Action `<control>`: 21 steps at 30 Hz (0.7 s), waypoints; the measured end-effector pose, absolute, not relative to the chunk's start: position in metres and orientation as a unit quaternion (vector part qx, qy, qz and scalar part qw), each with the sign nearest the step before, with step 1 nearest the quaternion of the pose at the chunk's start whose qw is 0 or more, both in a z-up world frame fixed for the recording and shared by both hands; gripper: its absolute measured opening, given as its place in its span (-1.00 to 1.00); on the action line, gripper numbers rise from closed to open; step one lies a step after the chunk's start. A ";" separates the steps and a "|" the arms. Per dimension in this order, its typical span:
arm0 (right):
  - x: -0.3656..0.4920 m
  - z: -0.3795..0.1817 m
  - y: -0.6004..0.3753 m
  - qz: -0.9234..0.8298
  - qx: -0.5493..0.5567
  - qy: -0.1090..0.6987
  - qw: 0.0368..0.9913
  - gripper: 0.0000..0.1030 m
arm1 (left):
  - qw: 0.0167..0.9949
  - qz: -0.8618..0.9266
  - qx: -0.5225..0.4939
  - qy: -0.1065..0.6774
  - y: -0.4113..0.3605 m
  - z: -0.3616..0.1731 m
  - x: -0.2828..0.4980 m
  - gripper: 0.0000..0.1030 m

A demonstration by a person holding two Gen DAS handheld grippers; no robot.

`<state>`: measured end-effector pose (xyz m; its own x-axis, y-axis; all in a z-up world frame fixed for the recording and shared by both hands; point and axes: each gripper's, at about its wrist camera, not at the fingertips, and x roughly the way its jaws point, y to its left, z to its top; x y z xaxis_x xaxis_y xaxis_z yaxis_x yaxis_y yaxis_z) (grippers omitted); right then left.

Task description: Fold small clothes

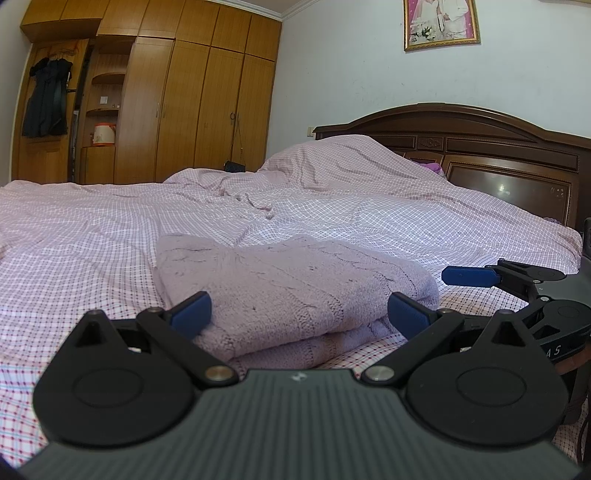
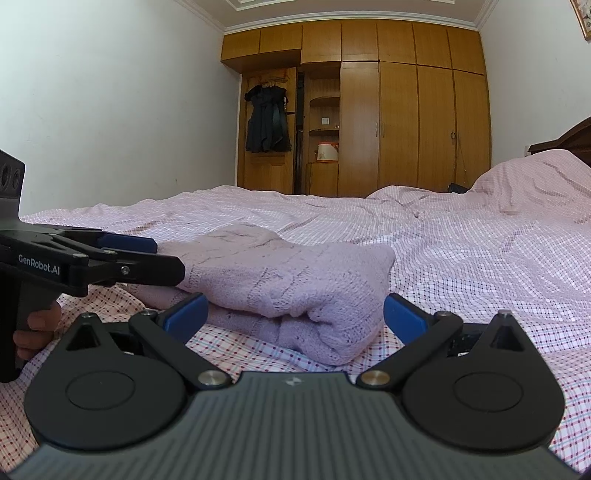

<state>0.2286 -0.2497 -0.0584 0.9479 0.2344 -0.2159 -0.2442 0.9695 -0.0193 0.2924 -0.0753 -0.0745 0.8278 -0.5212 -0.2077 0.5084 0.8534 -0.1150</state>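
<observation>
Two grippers face one folded lilac knit sweater (image 1: pixel 291 291) lying in the middle of each frame on the checked pink bedcover (image 1: pixel 110 229); the sweater is doubled over into a thick stack, its fold edge toward the lower centre of both views. In the left wrist view the left gripper (image 1: pixel 299 314) fills the bottom of the frame, its blue-padded jaws wide apart on either side of the sweater's near edge and closed on nothing; the right gripper (image 1: pixel 469 277) enters from the right edge, just beside the sweater's right end, and from here I cannot tell how its jaws stand. In the right wrist view the right gripper (image 2: pixel 291 314) sits at the bottom with jaws likewise spread and holding nothing, the sweater's folded corner between them; the left gripper (image 2: pixel 147 258) reaches in from the left edge, over the sweater's left side.

The wooden wardrobe (image 2: pixel 399 110) stands at the upper centre of the right view; its open shelf niche holds a white and orange container (image 2: pixel 325 151), and a dark garment (image 2: pixel 266 120) hangs at its left; a dark headboard (image 1: pixel 480 147) and a framed picture (image 1: pixel 441 23) occupy the upper right of the left view.
</observation>
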 end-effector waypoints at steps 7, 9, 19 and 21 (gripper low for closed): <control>0.229 -0.059 -0.249 0.121 -0.024 0.108 0.986 1.00 | 0.956 -0.269 -0.027 0.116 -0.075 -0.076 0.293 1.00; 0.230 -0.059 -0.249 0.122 -0.025 0.108 0.986 1.00 | 0.956 -0.269 -0.027 0.116 -0.075 -0.076 0.293 1.00; 0.230 -0.059 -0.248 0.122 -0.025 0.108 0.986 1.00 | 0.956 -0.269 -0.027 0.117 -0.075 -0.076 0.293 1.00; 0.230 -0.059 -0.248 0.122 -0.025 0.108 0.986 1.00 | 0.956 -0.269 -0.027 0.117 -0.075 -0.075 0.293 1.00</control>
